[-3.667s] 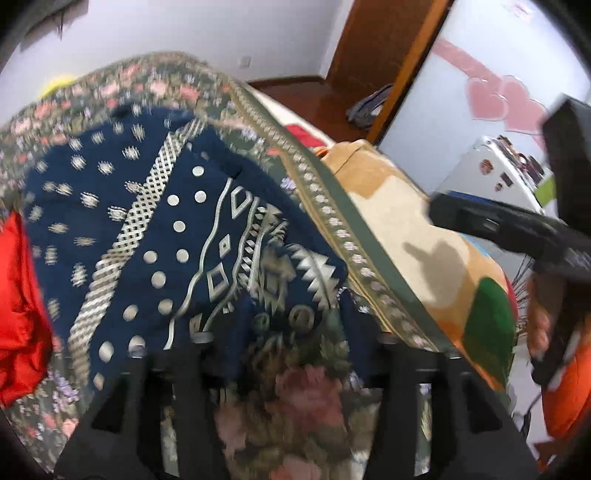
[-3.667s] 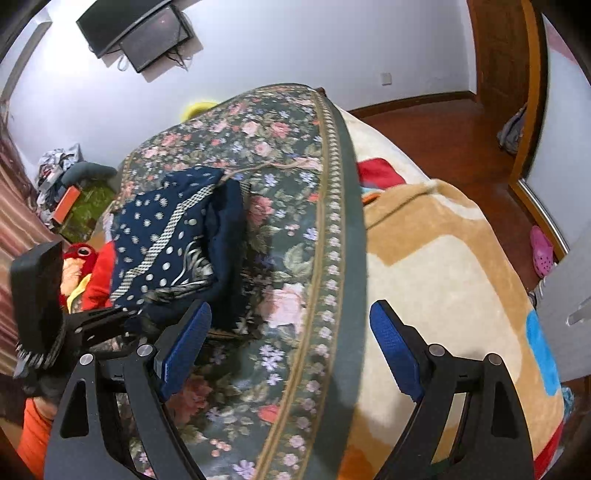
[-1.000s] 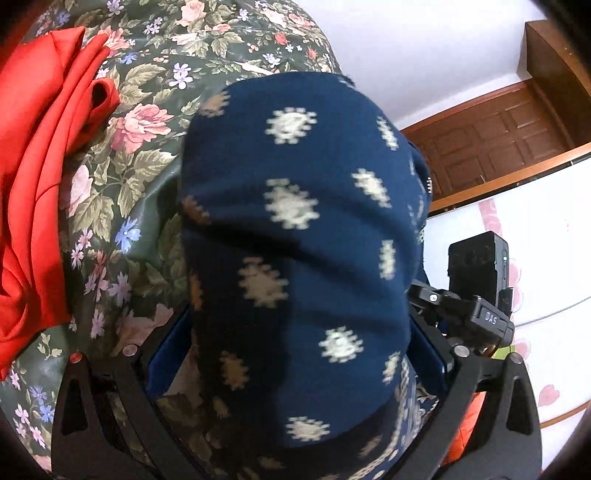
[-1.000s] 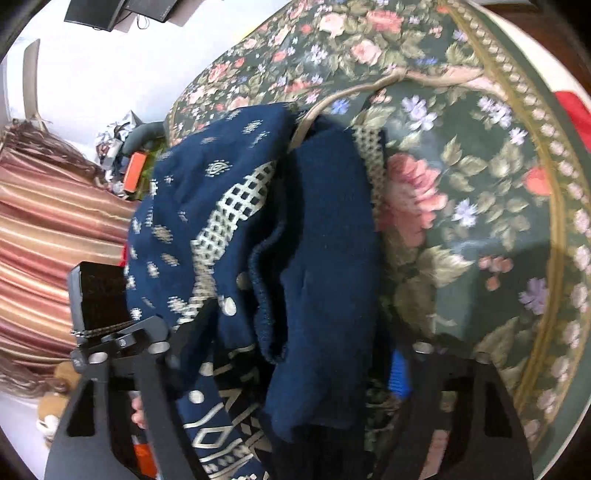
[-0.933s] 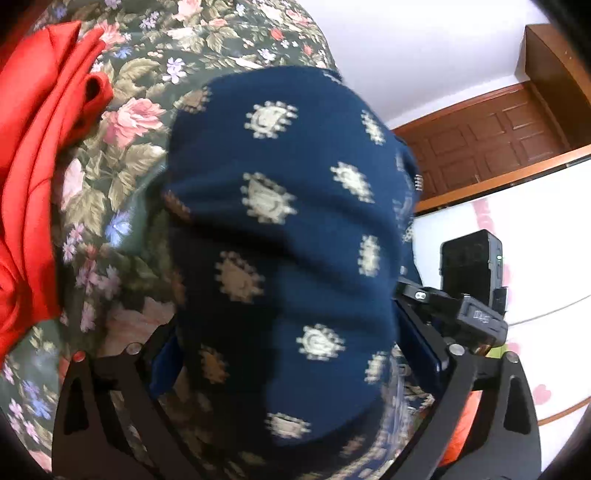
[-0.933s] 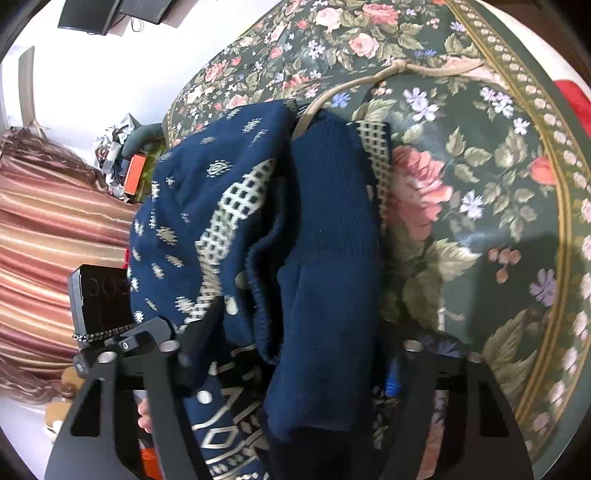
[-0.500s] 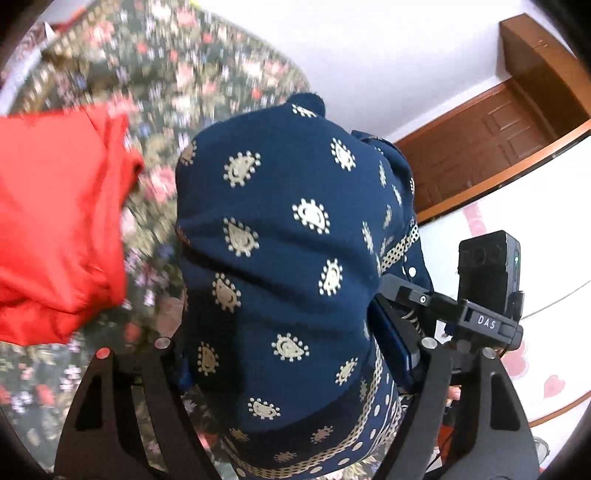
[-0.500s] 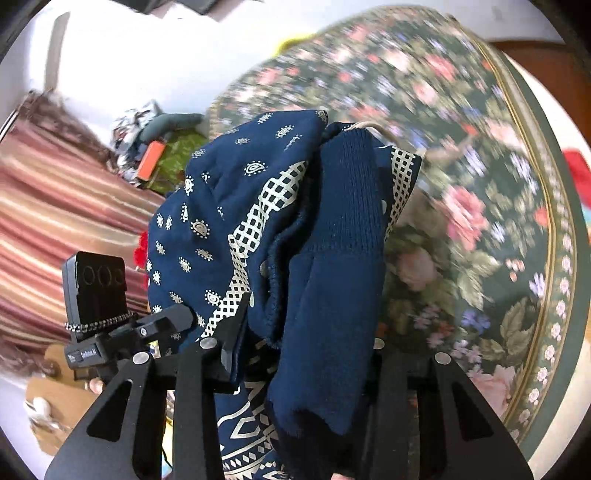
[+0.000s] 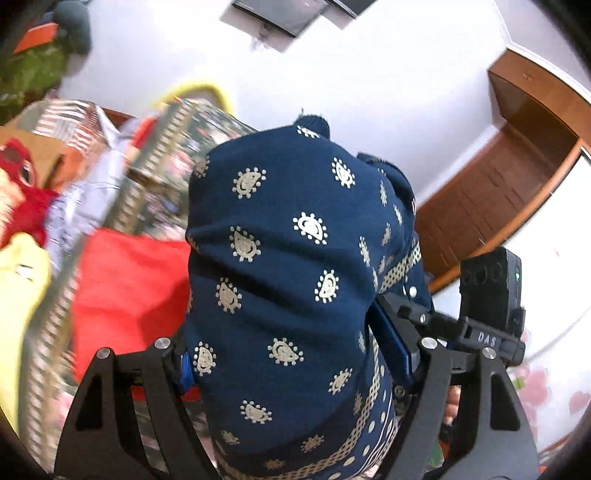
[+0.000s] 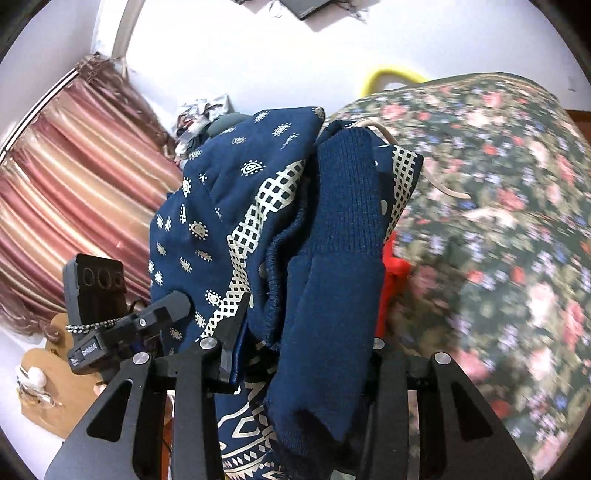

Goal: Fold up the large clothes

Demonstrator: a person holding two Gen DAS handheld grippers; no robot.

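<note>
A folded navy garment with cream paisley and lattice print [image 9: 288, 280] fills the middle of both views. My left gripper [image 9: 291, 354] is shut on one end of the bundle and holds it up off the bed. My right gripper [image 10: 306, 354] is shut on the other end, where a ribbed navy cuff [image 10: 343, 206] and a cream drawstring [image 10: 439, 188] hang out. Each view shows the other gripper [image 9: 480, 325] [image 10: 122, 317] beside the bundle. The fingertips are buried in cloth.
A floral bedspread [image 10: 517, 184] lies below and to the right. A red garment [image 9: 125, 280] lies on the bed to the left. Striped curtains [image 10: 81, 184], a brown door [image 9: 498, 192] and a wall-mounted screen [image 9: 295, 14] surround the bed.
Both grippers closed on the bundle, then lifted it off the bed and tilted upward. The wall and ceiling now show behind it. The red garment has dropped lower in view.
</note>
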